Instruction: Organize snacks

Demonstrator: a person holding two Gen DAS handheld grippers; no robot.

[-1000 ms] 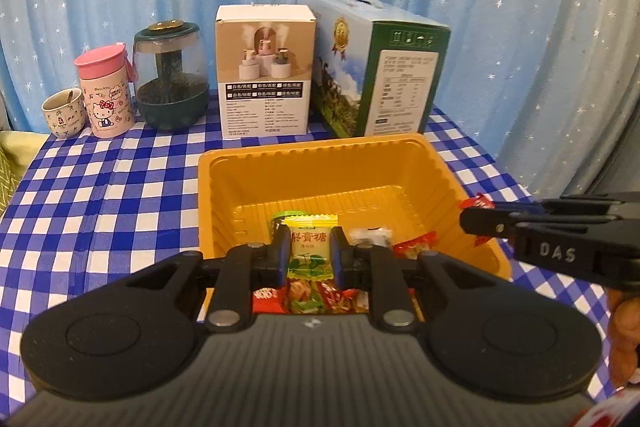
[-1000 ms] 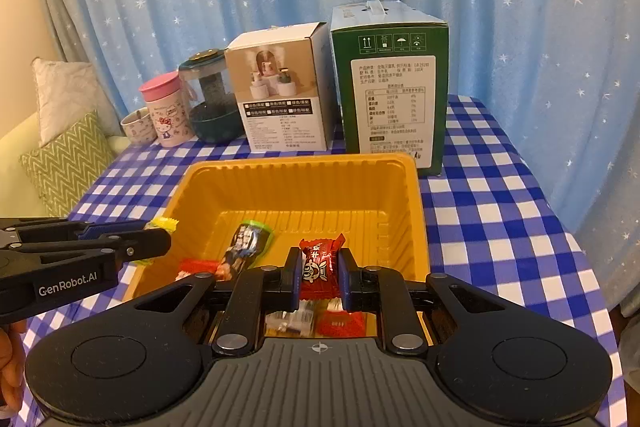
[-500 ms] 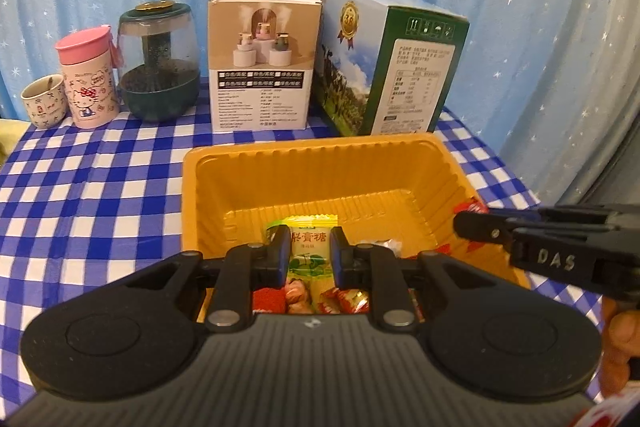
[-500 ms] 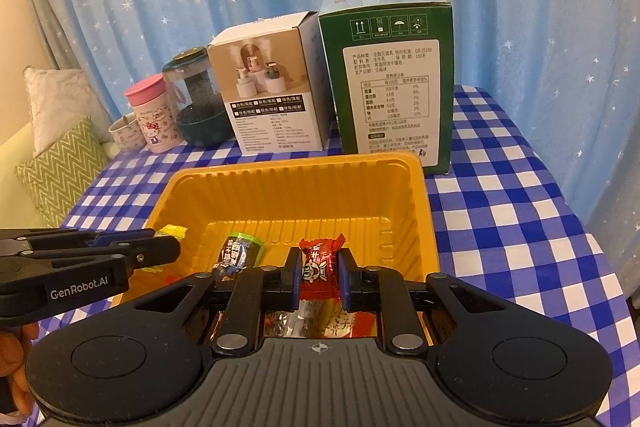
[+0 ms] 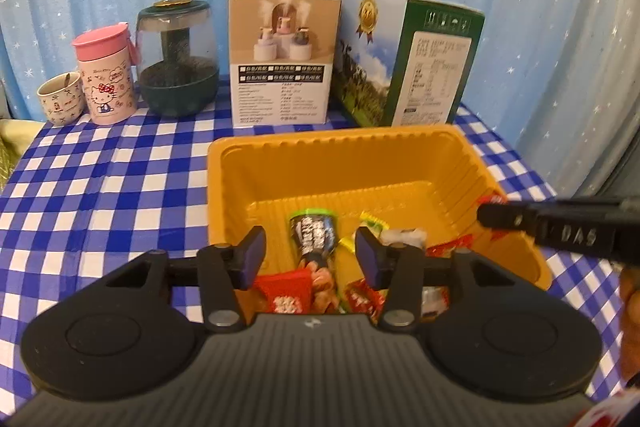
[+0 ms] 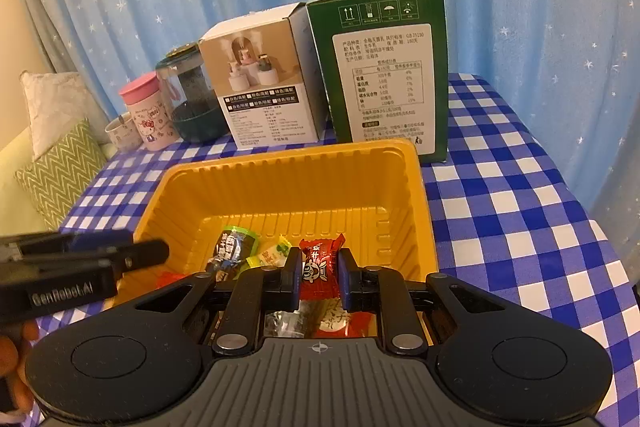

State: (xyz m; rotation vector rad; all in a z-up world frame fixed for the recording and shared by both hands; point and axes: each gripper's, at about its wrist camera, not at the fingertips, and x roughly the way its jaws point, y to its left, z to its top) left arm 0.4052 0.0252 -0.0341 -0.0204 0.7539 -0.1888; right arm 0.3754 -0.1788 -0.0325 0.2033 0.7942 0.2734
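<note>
An orange plastic tray [image 5: 340,163] [image 6: 288,179] sits on the blue checked tablecloth and holds several wrapped snacks. My left gripper [image 5: 310,257] is open and empty above the tray's near end. Below it lie a black and green packet [image 5: 314,231] and a yellow-green candy [image 5: 374,223], also seen in the right wrist view [image 6: 274,253]. My right gripper [image 6: 319,269] is shut on a red wrapped candy [image 6: 320,259] and holds it over the tray's near right part. The right gripper also shows at the right of the left wrist view [image 5: 492,213].
Behind the tray stand a white carton [image 5: 282,55], a green and blue carton [image 5: 404,55], a dark green glass jar [image 5: 178,59], a pink Hello Kitty cup [image 5: 106,79] and a small mug [image 5: 60,103]. A blue star curtain hangs behind. Cushions [image 6: 56,163] lie left of the table.
My left gripper has opened and let go of the yellow-green candy, which now lies in the tray. My right gripper still holds the red candy and has moved a little over the tray.
</note>
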